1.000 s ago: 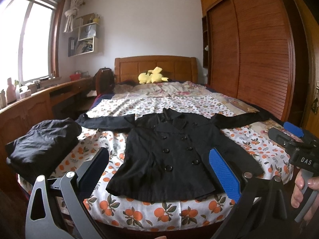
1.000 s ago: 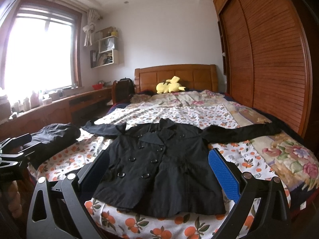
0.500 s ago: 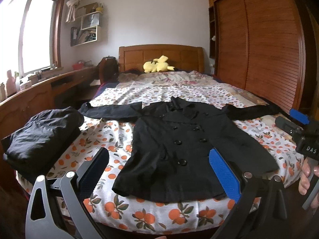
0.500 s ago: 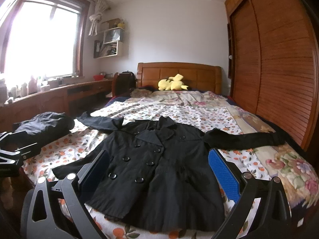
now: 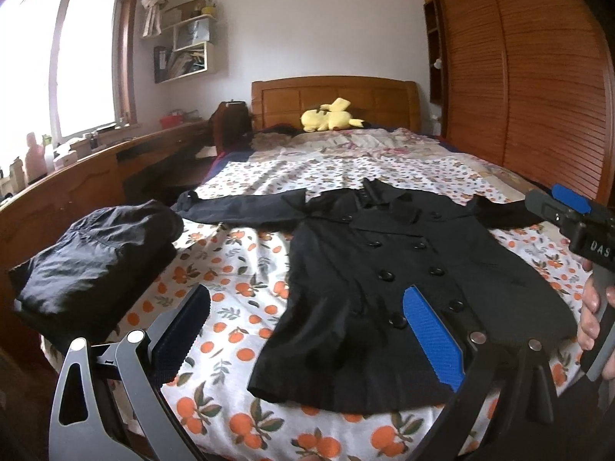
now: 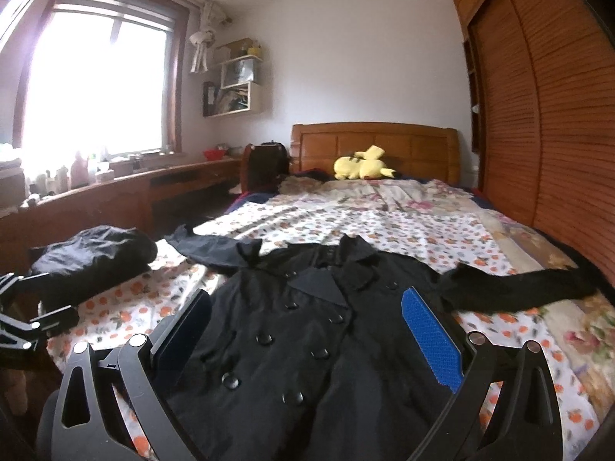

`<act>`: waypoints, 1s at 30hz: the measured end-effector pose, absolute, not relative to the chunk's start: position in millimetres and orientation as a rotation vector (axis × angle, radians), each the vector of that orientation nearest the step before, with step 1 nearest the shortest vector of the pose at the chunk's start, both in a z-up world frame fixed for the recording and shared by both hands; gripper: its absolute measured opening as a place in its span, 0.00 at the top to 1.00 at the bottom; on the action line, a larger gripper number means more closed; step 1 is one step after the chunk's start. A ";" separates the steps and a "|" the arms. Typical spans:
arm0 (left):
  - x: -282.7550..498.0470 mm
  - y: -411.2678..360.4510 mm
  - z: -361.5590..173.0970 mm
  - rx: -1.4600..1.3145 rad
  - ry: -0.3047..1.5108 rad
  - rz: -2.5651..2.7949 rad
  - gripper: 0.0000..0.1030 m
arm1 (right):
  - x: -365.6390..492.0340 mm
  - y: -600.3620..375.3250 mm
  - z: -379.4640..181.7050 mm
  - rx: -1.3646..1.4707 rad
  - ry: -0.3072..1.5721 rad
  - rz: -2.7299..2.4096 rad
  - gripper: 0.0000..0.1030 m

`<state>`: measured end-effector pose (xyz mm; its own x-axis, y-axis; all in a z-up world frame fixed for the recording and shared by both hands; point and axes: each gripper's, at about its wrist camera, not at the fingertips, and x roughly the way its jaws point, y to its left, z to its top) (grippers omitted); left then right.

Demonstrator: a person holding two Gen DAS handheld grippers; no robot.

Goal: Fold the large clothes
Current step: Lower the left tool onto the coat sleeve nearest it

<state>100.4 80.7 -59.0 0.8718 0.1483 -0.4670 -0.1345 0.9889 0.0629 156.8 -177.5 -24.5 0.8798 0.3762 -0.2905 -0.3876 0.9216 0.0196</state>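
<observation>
A black double-breasted coat lies flat and face up on the bed, both sleeves spread out sideways. My left gripper hovers open above the coat's lower left hem, holding nothing. Over the coat's front, my right gripper is open too, nothing between its fingers. The right gripper's body shows at the far right of the left wrist view, held by a hand. The left gripper's frame shows at the left edge of the right wrist view.
A folded black garment sits on the bed's near left corner. The bed has an orange-print sheet and a yellow plush toy by the wooden headboard. A wooden desk runs along the left; a slatted wardrobe stands right.
Both grippers have moved forward and lower toward the bed, so the coat looks larger and nearer. The coat has not moved, and both grippers stay open.
</observation>
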 end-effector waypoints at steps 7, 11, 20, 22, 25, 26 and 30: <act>126.2 96.3 -67.5 0.004 0.527 0.220 0.01 | 195.9 -164.0 -31.7 -0.045 0.307 0.482 0.07; 142.1 106.1 -76.0 -0.002 0.543 0.258 0.01 | 223.9 -149.7 -44.2 -0.053 0.337 0.526 0.07; 191.1 132.9 -92.3 0.011 0.576 0.254 0.01 | 273.9 -109.9 -72.4 -0.060 0.369 0.550 0.07; 205.9 140.5 -95.8 0.020 0.582 0.248 0.01 | 283.4 -103.5 -79.8 -0.063 0.382 0.544 0.07; 228.8 153.3 -100.0 0.029 0.590 0.245 0.01 | 295.2 -98.2 -98.2 -0.082 0.413 0.533 0.07; 235.9 157.8 -101.5 0.028 0.589 0.247 0.01 | 296.8 -98.5 -103.3 -0.089 0.419 0.530 0.07; 267.5 176.3 -109.0 -0.001 0.602 0.227 0.01 | 305.8 -99.1 -125.3 -0.109 0.466 0.516 0.07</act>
